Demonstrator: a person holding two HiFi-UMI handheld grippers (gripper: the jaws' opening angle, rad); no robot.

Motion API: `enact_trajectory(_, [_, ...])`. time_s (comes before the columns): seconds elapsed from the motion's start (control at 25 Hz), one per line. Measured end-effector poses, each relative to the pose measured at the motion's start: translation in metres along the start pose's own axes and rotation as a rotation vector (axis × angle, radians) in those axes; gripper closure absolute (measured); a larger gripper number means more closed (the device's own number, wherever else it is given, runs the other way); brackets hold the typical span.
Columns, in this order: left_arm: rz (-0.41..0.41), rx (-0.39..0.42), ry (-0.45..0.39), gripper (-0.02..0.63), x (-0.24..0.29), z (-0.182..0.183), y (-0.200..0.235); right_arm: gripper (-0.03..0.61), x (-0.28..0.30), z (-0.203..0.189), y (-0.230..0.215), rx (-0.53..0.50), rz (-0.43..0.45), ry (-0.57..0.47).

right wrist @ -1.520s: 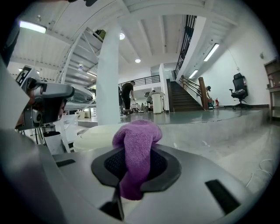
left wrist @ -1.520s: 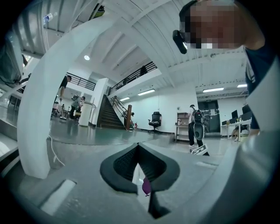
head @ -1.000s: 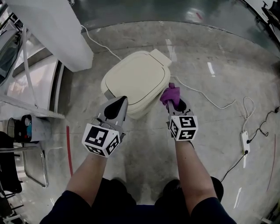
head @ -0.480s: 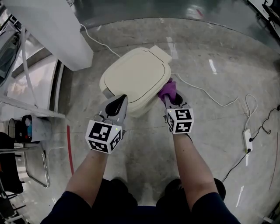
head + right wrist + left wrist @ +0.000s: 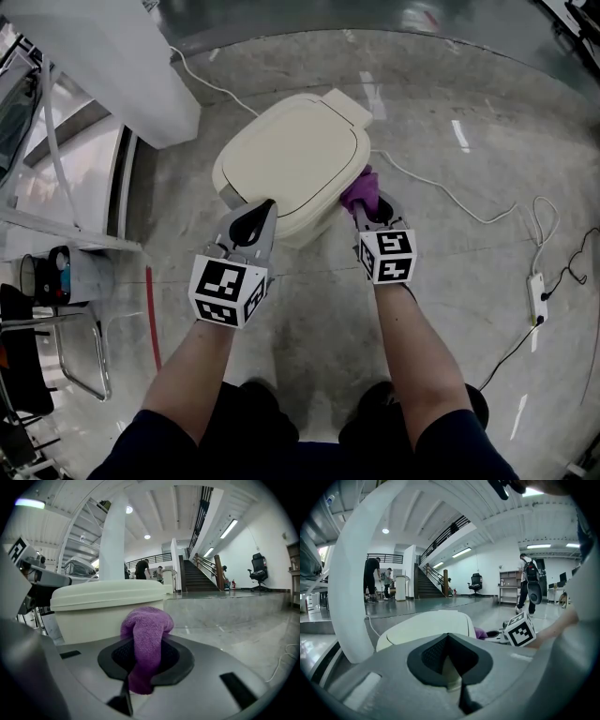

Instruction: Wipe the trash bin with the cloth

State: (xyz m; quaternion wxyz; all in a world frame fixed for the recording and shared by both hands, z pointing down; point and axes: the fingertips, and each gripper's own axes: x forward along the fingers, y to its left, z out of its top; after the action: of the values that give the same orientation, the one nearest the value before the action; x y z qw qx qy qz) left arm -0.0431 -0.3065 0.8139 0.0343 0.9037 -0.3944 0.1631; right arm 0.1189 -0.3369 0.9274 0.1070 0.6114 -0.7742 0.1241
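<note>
A cream trash bin with a closed lid stands on the floor ahead; its side wall shows in the right gripper view. My right gripper is shut on a purple cloth, which sits against the bin's right side just below the lid. The cloth bulges out from between the jaws. My left gripper is shut with nothing in it, its tip at the bin's near edge. The bin's lid lies just beyond those jaws.
A white cable runs across the polished concrete floor to a power strip at right. A white pillar rises at back left, with a metal frame and chair along the left edge. People stand far off in the hall.
The right gripper has carried the cloth left until it touches the bin's side, then held there. The left gripper has stayed at the bin's near edge.
</note>
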Motion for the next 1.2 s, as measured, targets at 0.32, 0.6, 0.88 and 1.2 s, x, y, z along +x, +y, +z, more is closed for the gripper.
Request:
enact_trajectory(0.32, [-0.01,-0.018,-0.01,0.615,-0.001,0.001,0.0,0.5,0.022,-0.062,0.008,0.035,0.012,0.124])
enact_trajectory(0.6, [-0.021,-0.037,-0.023,0.615,0.0,0.001,-0.001,0.5,0.045,-0.118,0.007,0.102,0.004,0.227])
enact_trajectory(0.88, [-0.034,-0.051,-0.037,0.615,-0.002,0.0,0.0,0.5,0.065,-0.184,0.013,0.096,0.03,0.359])
enact_trajectory(1.2, [-0.054,-0.072,-0.048,0.615,-0.001,0.001,0.0,0.499,0.068,-0.209,0.025,0.091,0.055,0.414])
